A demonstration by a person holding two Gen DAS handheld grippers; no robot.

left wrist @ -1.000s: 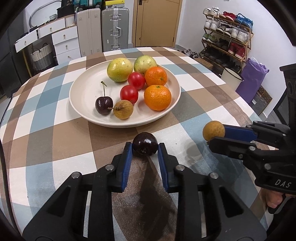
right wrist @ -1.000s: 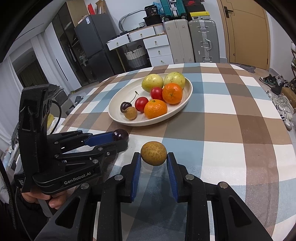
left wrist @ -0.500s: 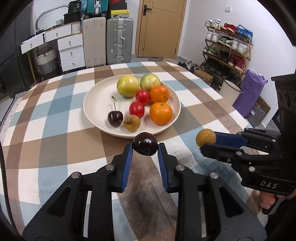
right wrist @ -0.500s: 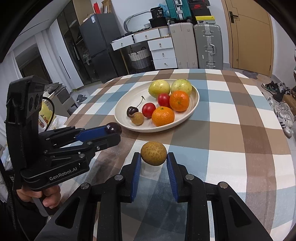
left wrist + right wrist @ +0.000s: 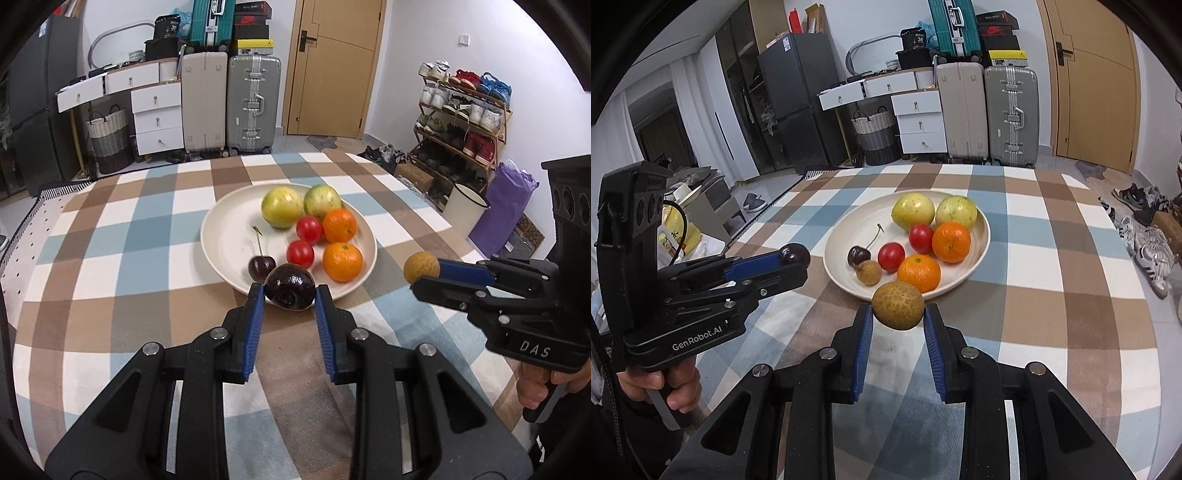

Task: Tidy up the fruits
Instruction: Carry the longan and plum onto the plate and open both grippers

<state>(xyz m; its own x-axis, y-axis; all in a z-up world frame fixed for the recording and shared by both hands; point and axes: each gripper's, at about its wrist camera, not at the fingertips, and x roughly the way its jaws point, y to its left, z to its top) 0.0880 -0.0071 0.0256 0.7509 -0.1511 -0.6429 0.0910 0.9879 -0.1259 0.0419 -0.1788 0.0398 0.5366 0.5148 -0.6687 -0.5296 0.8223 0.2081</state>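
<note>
A checked cloth point(image 5: 110, 236) covers the bench. Beyond its far edge stand two suitcases point(image 5: 229, 103), a white drawer unit point(image 5: 157, 120) and a woven basket point(image 5: 109, 138). A wooden door point(image 5: 332, 66) stands far right, a shoe rack point(image 5: 461, 110) right, a dark fridge point(image 5: 792, 99) left.

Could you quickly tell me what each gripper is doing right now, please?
Left gripper: closed on the dark purple, stemless cherry.
Right gripper: closed on the round, tan, rough-skinned longan.
</note>
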